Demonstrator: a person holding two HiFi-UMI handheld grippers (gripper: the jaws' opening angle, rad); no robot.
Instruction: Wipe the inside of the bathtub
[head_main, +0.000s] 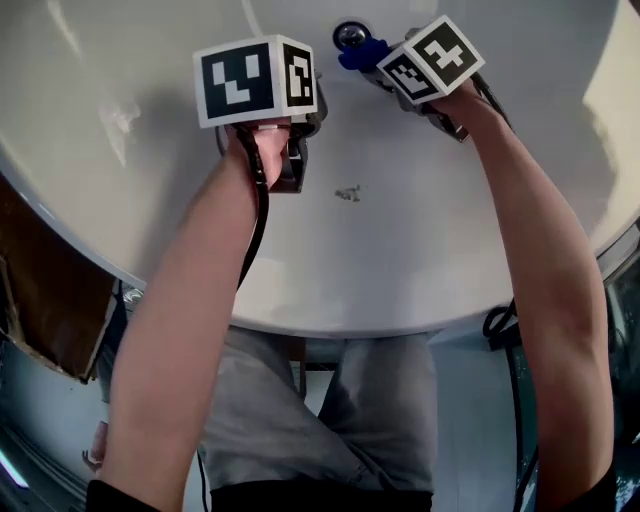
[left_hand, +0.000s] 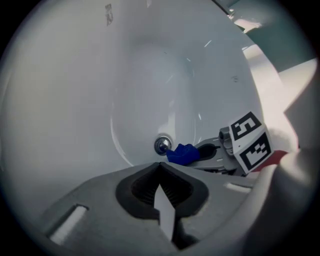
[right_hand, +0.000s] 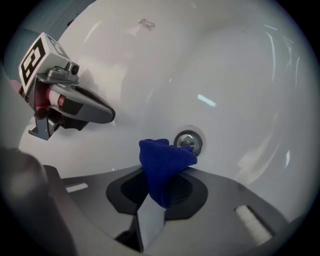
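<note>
A blue cloth is being pinched in the jaws of the right gripper. Its bunched end is being pointed along the jaws at the drain, which is lying just beyond it at the far end of the bathtub. The left gripper, its jaws pressed together on nothing, is being held to the left, farther from the drain. Nothing is being held in the tub except small specks on the near floor.

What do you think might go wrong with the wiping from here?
1. The right gripper pinches the cloth by a narrow end; pressing on the tub might pull it loose.
2. The cloth sits right by the drain and may snag.
3. The shut, empty left gripper hovers close and could bump it.
</note>
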